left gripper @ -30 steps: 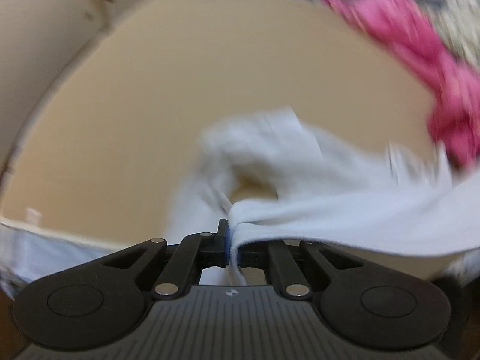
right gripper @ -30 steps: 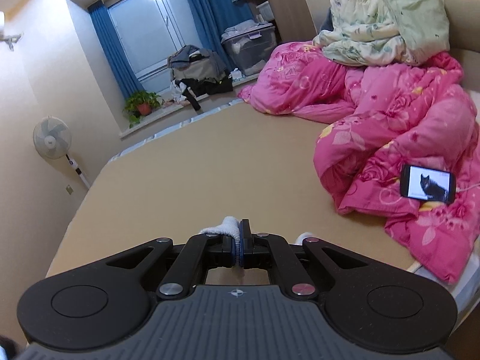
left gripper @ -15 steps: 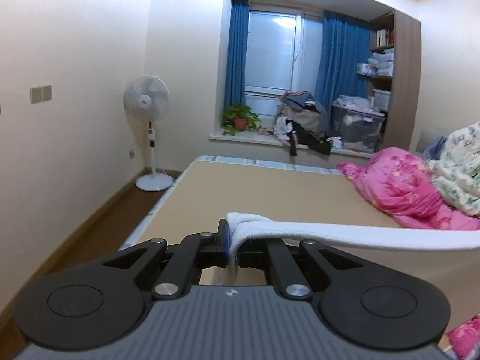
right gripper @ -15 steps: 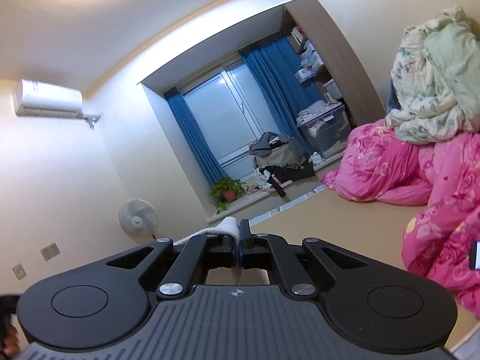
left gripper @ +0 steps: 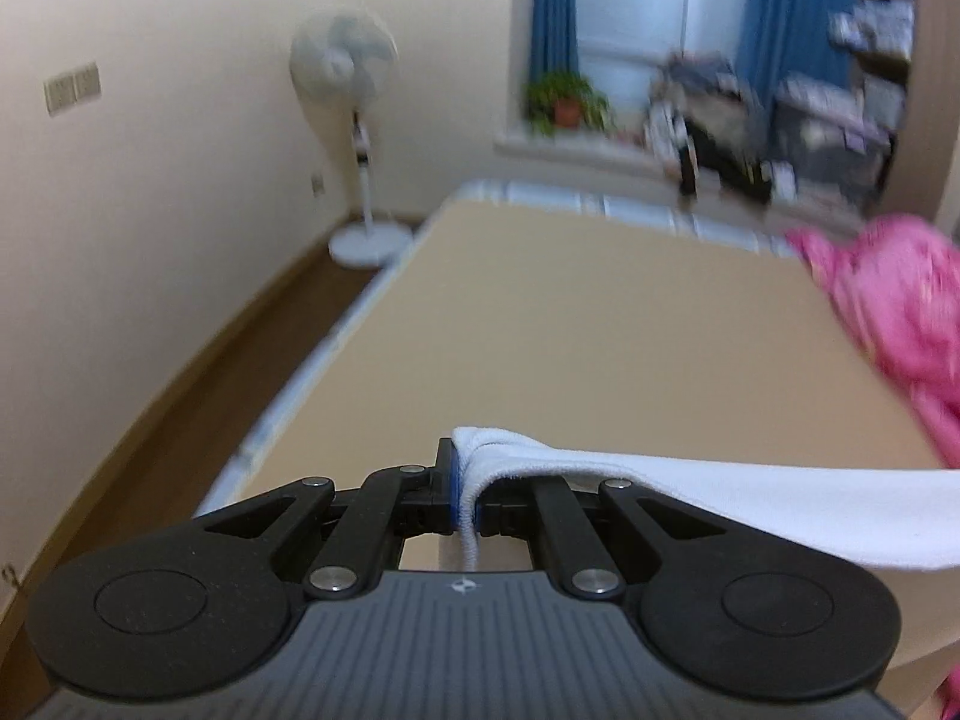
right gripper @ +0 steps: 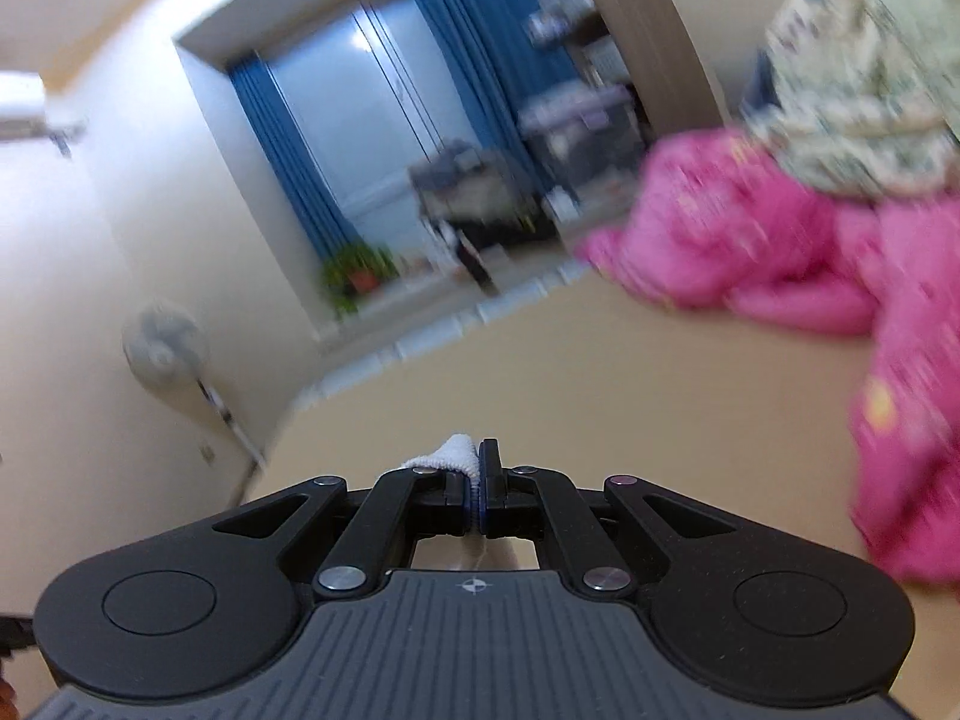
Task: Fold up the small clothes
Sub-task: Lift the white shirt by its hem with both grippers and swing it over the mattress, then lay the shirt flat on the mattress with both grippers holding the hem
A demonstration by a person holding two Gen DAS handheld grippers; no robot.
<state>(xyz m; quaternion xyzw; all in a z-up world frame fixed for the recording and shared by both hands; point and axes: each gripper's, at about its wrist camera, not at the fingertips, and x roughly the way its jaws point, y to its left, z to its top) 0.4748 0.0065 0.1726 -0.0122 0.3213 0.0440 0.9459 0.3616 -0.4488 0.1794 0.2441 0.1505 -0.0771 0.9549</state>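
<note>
here both tongs, left tongs [left gripper: 467, 489] and right tongs [right gripper: 478, 483], pinch a stretched white garment [left gripper: 750, 501].

I saw the bed [left gripper: 600, 324] spread ahead of both grippers, the quilt [left gripper: 888, 300] heaped on its right side, the fan [left gripper: 354, 144] on the floor left of it, the plant [left gripper: 564, 102] on the sill behind.

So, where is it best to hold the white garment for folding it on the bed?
At its two ends, as now: left gripper pinches one hemmed edge of the white garment, right gripper the other, each from its own side. It hangs stretched between them, so it can lie flat.
</note>
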